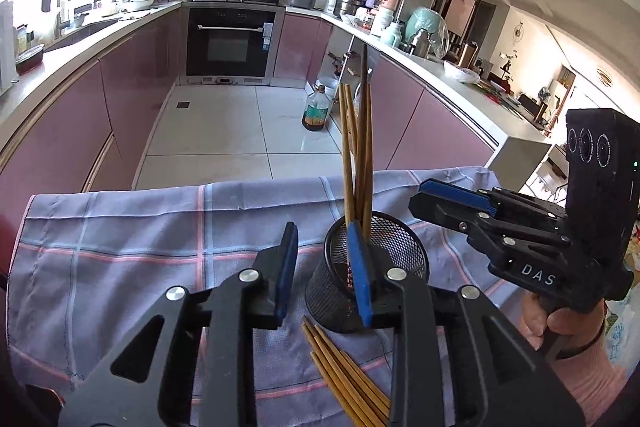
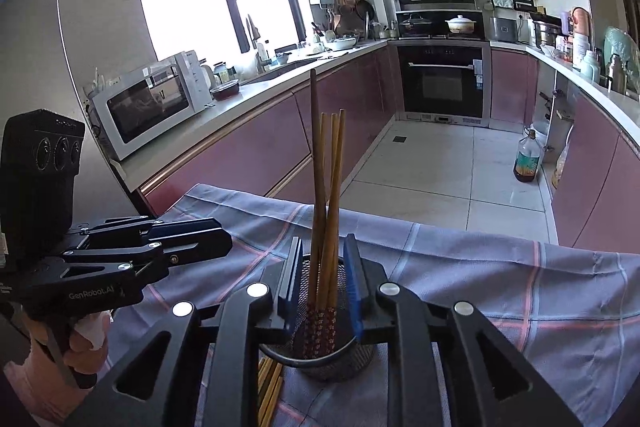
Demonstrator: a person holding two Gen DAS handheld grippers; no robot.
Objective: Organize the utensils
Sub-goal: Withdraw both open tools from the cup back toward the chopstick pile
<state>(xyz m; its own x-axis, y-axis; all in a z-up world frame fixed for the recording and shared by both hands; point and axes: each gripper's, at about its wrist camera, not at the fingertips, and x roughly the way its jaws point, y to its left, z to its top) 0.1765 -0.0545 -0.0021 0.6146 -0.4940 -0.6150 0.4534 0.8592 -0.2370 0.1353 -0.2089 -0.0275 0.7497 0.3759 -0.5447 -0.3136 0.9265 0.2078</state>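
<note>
A black mesh cup (image 1: 384, 251) stands on a blue checked cloth (image 1: 140, 247) and holds several wooden chopsticks (image 1: 358, 155) upright. More chopsticks (image 1: 344, 375) lie loose on the cloth in front of the cup. My left gripper (image 1: 326, 267) is open and empty, just left of the cup. In the right wrist view the cup (image 2: 320, 351) with its chopsticks (image 2: 326, 195) sits between the fingers of my right gripper (image 2: 322, 279), which is open and above it. The loose chopsticks (image 2: 270, 387) lie at the cup's left. The right gripper also shows in the left wrist view (image 1: 444, 203).
The cloth-covered table ends at its far edge (image 1: 240, 187), with tiled kitchen floor beyond. An oil bottle (image 1: 316, 109) stands on the floor. Pink cabinets and counters run along both sides. A microwave (image 2: 148, 103) sits on the left counter.
</note>
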